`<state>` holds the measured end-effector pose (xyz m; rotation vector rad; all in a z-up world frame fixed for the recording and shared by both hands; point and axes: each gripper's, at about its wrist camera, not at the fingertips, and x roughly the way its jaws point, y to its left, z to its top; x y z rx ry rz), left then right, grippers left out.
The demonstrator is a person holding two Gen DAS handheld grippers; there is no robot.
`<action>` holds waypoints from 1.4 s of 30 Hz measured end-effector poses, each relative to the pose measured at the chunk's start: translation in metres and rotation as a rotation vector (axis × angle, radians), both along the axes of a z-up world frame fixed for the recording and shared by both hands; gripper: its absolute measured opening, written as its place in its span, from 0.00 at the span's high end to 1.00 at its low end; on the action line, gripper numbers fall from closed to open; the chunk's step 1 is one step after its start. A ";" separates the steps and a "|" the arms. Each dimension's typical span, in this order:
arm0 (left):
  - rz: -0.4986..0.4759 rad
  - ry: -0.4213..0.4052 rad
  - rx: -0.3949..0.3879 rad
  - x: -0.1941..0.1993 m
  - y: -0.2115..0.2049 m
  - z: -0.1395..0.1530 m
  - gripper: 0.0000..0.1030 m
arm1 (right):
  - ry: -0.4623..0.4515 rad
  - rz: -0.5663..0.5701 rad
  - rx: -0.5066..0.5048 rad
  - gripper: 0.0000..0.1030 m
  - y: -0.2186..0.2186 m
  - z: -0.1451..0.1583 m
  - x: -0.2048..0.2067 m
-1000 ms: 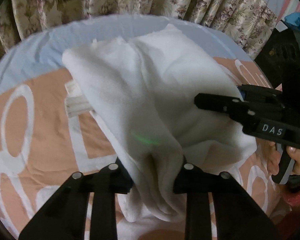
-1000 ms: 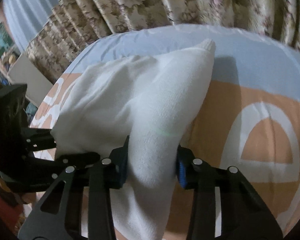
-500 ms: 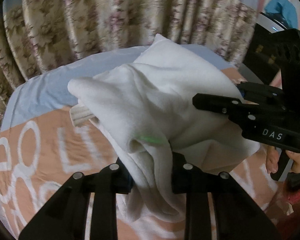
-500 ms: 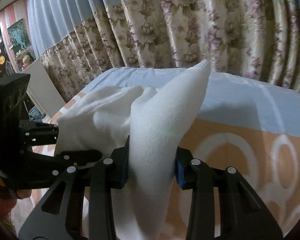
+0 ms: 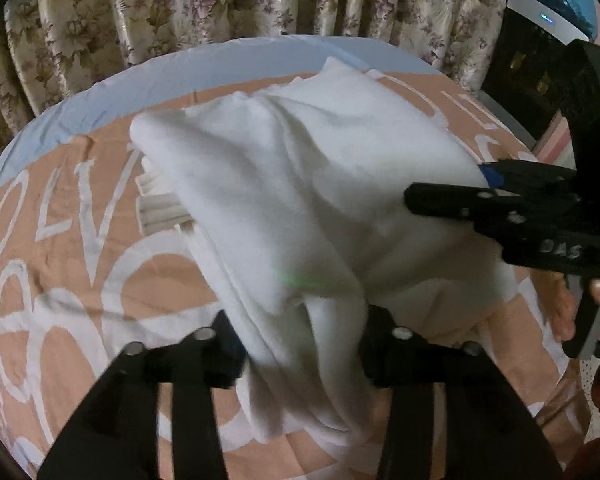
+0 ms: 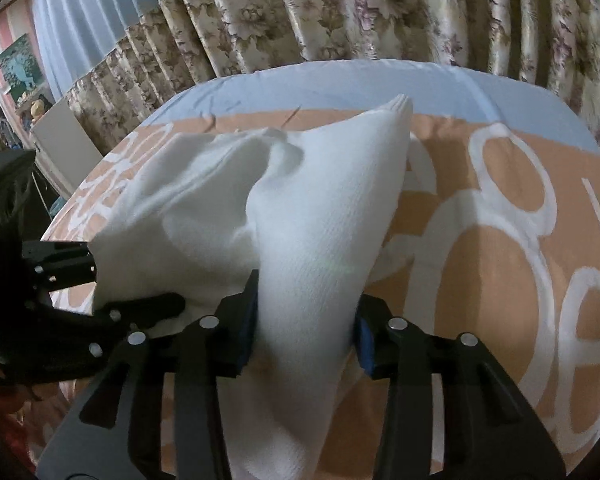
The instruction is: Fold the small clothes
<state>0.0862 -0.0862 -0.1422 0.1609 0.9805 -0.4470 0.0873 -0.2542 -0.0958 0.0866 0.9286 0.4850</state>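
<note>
A white knit garment hangs between both grippers above the bed, bunched in soft folds; it also shows in the right wrist view. My left gripper is shut on its near edge. My right gripper is shut on another part of that edge and shows at the right of the left wrist view. The left gripper appears at the left of the right wrist view. A ribbed white edge of the garment rests on the bedcover.
The bed has an orange cover with large white letters and a pale blue sheet at the far side. Floral curtains hang behind. A dark cabinet stands at the right of the bed.
Both grippers have lifted the garment, then drawn it nearer across the bed; its far corner now lies over the orange cover rather than the blue sheet. Both grips are unchanged.
</note>
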 end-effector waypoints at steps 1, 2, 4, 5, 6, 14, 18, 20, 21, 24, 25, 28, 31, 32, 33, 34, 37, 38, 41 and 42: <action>0.002 0.000 -0.004 -0.001 0.003 0.002 0.42 | 0.007 -0.001 0.004 0.47 -0.001 0.000 -0.002; 0.006 -0.010 0.002 -0.002 0.006 0.006 0.38 | 0.015 -0.003 0.006 0.40 -0.002 0.003 -0.002; 0.008 -0.046 -0.007 -0.011 0.016 0.021 0.25 | 0.006 -0.005 0.021 0.34 -0.006 0.013 -0.010; -0.001 -0.056 -0.026 -0.016 0.021 0.032 0.24 | 0.002 -0.008 0.025 0.29 -0.008 0.018 -0.012; -0.007 -0.059 -0.038 -0.017 0.025 0.037 0.23 | -0.003 -0.019 0.030 0.27 -0.011 0.025 -0.017; 0.060 -0.080 -0.006 0.024 0.029 0.059 0.15 | 0.043 -0.126 -0.139 0.20 -0.009 0.027 -0.040; 0.071 -0.062 0.064 0.048 0.033 0.031 0.14 | 0.064 -0.085 -0.191 0.20 0.008 0.009 -0.048; 0.052 -0.066 0.069 0.049 0.041 0.023 0.14 | 0.060 -0.052 -0.246 0.22 0.018 0.002 -0.054; 0.043 -0.069 0.068 0.048 0.047 0.019 0.14 | 0.058 -0.037 -0.267 0.22 0.022 -0.001 -0.058; 0.014 -0.069 0.033 0.049 0.058 0.013 0.13 | 0.050 -0.004 -0.319 0.22 0.026 -0.009 -0.068; 0.006 -0.071 0.030 0.049 0.058 0.013 0.13 | 0.049 -0.004 -0.328 0.22 0.025 -0.010 -0.070; -0.007 -0.076 0.033 0.046 0.058 0.016 0.13 | 0.062 -0.025 -0.307 0.22 0.014 -0.013 -0.068; 0.015 -0.069 0.032 0.037 0.056 0.028 0.14 | 0.061 -0.031 -0.282 0.23 0.010 -0.008 -0.068; 0.027 -0.069 0.032 0.033 0.056 0.032 0.13 | 0.057 -0.026 -0.248 0.23 0.009 -0.001 -0.070; 0.041 -0.067 0.029 0.028 0.056 0.037 0.12 | 0.050 -0.029 -0.217 0.23 0.007 0.006 -0.070; 0.064 -0.059 0.013 0.020 0.059 0.044 0.11 | 0.037 -0.040 -0.166 0.22 0.004 0.017 -0.072; 0.136 -0.078 -0.022 -0.007 0.071 0.065 0.05 | 0.003 -0.074 -0.086 0.04 -0.001 0.044 -0.075; 0.161 -0.089 -0.020 -0.015 0.074 0.070 0.05 | -0.029 -0.095 -0.077 0.03 0.000 0.056 -0.080; 0.281 -0.116 0.022 -0.044 0.086 0.085 0.02 | -0.087 -0.138 -0.070 0.03 0.004 0.078 -0.091; 0.320 -0.122 0.035 -0.054 0.091 0.090 0.02 | -0.096 -0.156 -0.071 0.03 0.006 0.083 -0.095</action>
